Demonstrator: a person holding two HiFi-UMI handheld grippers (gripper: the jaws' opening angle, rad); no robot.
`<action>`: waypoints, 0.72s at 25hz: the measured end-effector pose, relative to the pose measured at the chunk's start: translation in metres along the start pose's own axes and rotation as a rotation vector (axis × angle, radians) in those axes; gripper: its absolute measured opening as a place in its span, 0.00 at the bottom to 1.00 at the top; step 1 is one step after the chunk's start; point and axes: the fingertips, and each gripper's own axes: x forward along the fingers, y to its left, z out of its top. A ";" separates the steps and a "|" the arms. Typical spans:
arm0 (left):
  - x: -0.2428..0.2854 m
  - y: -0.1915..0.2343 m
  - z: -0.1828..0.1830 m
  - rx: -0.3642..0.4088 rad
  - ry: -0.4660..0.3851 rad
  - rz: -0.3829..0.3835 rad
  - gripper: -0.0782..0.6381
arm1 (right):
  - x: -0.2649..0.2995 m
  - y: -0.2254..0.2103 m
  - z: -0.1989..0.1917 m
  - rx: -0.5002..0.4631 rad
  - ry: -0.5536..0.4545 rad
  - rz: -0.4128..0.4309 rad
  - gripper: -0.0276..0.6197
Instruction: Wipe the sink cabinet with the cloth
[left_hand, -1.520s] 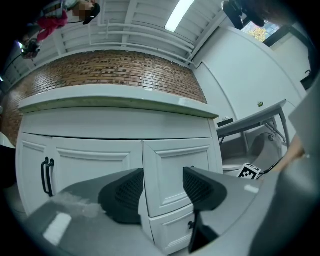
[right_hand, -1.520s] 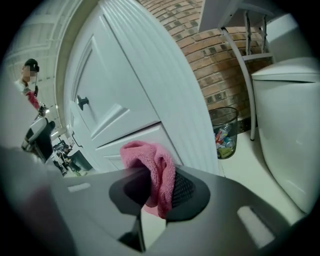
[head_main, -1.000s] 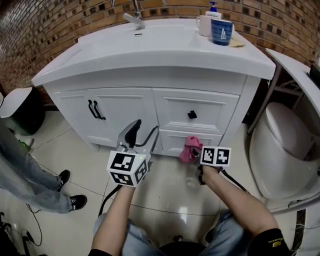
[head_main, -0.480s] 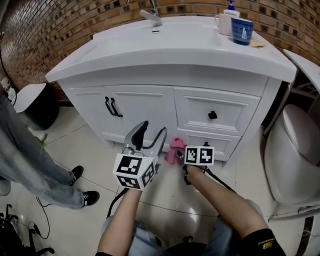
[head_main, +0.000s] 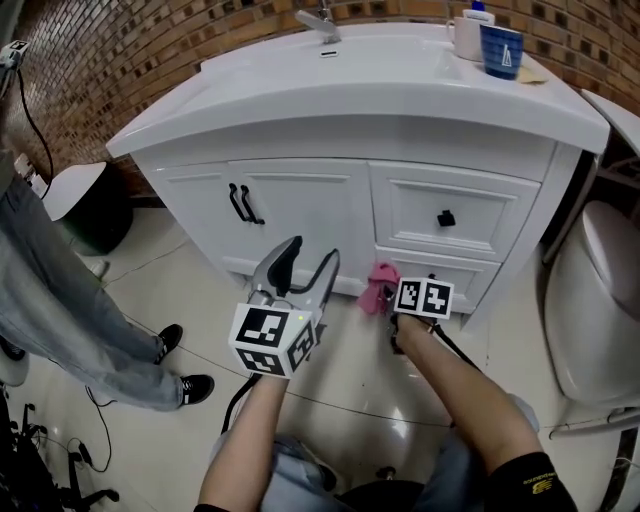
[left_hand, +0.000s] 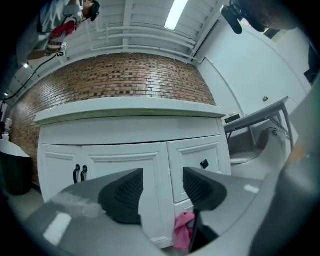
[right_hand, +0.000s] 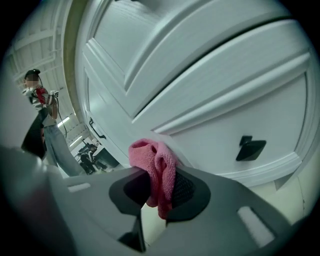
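Looking down in the head view, I hold my left gripper (head_main: 305, 265) low before the doors of the sink cabinet (head_main: 330, 215). My right gripper (head_main: 392, 297) holds the pink cloth (head_main: 380, 287) at the cabinet's bottom drawer.

Left gripper view: jaws apart, nothing between them, facing the cabinet front.

Right gripper view: jaws clamped on the cloth, which lies against the cabinet front near a black drawer knob (right_hand: 250, 148).

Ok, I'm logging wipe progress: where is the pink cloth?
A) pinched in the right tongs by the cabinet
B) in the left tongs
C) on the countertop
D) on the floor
A: the right gripper view shows the pink cloth pinched in the right tongs by the cabinet; the left tongs are open.
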 end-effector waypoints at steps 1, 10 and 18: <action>0.001 -0.002 0.001 -0.003 -0.002 -0.003 0.45 | -0.008 -0.004 0.003 -0.015 -0.002 -0.006 0.13; 0.025 -0.048 0.014 -0.028 -0.046 -0.078 0.45 | -0.107 -0.085 0.023 -0.147 0.012 -0.162 0.13; 0.057 -0.083 0.014 -0.064 -0.057 -0.131 0.45 | -0.202 -0.193 0.042 -0.124 -0.034 -0.391 0.13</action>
